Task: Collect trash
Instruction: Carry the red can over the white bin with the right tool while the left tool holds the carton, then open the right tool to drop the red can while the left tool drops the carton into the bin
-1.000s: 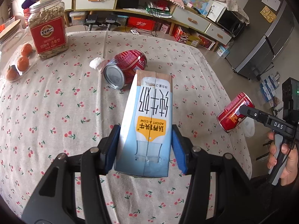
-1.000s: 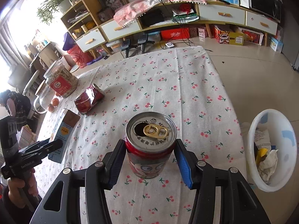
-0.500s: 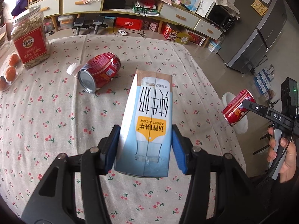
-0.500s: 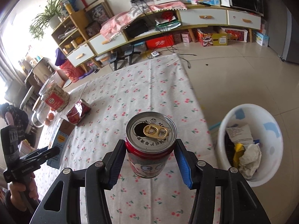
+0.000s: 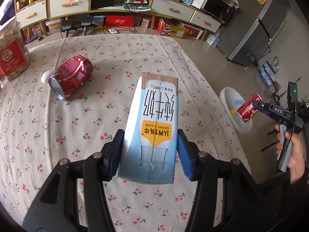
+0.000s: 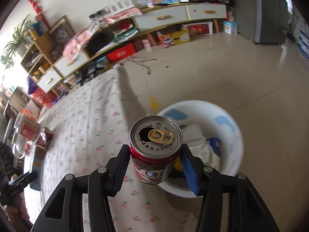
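Can [image 6: 155, 152] between right hand-held gripper [image 6: 154, 166] pads

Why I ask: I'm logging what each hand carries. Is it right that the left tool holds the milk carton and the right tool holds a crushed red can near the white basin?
One detail is wrong: the red can in the right tool is not crushed; the right wrist view shows it round, intact and opened. The left tool does hold the milk carton, and the white basin is close by.
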{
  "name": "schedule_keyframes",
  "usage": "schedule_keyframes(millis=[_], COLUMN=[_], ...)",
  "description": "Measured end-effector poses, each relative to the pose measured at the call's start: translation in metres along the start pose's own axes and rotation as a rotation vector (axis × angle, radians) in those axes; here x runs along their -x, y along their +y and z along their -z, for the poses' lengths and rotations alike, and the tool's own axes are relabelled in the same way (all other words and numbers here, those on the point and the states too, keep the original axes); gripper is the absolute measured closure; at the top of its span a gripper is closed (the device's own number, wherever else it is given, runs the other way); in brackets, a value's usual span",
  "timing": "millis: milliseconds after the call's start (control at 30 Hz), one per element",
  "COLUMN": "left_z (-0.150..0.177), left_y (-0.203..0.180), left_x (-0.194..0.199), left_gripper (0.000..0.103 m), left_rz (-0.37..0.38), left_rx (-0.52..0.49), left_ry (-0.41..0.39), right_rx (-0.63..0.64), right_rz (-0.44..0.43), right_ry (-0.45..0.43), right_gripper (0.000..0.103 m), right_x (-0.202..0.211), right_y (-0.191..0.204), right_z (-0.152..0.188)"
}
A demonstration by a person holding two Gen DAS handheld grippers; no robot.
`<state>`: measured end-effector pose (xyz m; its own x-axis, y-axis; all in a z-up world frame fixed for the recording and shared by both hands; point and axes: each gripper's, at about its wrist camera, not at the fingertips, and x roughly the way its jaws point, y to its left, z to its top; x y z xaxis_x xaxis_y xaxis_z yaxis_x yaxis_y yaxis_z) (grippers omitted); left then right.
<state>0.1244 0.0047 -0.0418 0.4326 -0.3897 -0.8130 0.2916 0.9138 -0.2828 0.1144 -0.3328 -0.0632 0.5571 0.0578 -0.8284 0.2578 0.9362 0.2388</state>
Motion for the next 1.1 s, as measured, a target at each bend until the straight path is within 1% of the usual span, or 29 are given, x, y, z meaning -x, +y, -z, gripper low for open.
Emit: schedule_keyframes(millis=[200, 300, 400, 433, 533, 633, 767, 933, 1100], left_z=[-0.007, -0.011, -0.016, -0.017, -0.022, -0.026, -0.031, -0.033, -0.033], left_y=[-0.029, -0.049, -0.073, -0.08, -0.108, -0.135, -0.175, -0.211, -0.233], left_x=[-0.01, -0.019, -0.03, -0.034, -0.047, -0.063, -0.084, -0.107, -0.122], left_gripper=[0.048, 0.048, 0.048, 0.048, 0.048, 0.048, 0.048, 0.048, 0.048], left_rz=[0.036, 0.057, 0.077, 0.084, 0.106, 0.127, 0.154, 0.167, 0.164], left_rx=[-0.037, -0.053, -0.075, -0.083, -0.118, -0.149, -0.206, -0.261, -0.313], left_ry=[0.013, 0.022, 0.036, 0.041, 0.057, 0.081, 0.101, 0.123, 0.129], right_rx=[-0.073, -0.096, -0.108, -0.113, -0.146, -0.159, -0.149, -0.161, -0.201], right_rz=[0.041, 0.044, 0.076, 0.085, 0.091, 0.079, 0.085, 0.107, 0.12], right_ry=[0.032, 0.043, 0.054, 0.057, 0.057, 0.035, 0.014, -0.016, -0.031], right_gripper=[0.049, 0.049, 0.048, 0.046, 0.027, 0.026, 0.026, 0.025, 0.025], right_x=[-0.012, -0.017, -0.02, -0.02, -0.013, 0.002, 0.019, 0.036, 0.046], right_y=[-0.035, -0.043, -0.049, -0.051, -0.061, -0.068, -0.076, -0.09, -0.112], right_z=[0.0, -0.001, 0.0, 0.0, 0.002, 0.004, 0.01, 0.017, 0.024])
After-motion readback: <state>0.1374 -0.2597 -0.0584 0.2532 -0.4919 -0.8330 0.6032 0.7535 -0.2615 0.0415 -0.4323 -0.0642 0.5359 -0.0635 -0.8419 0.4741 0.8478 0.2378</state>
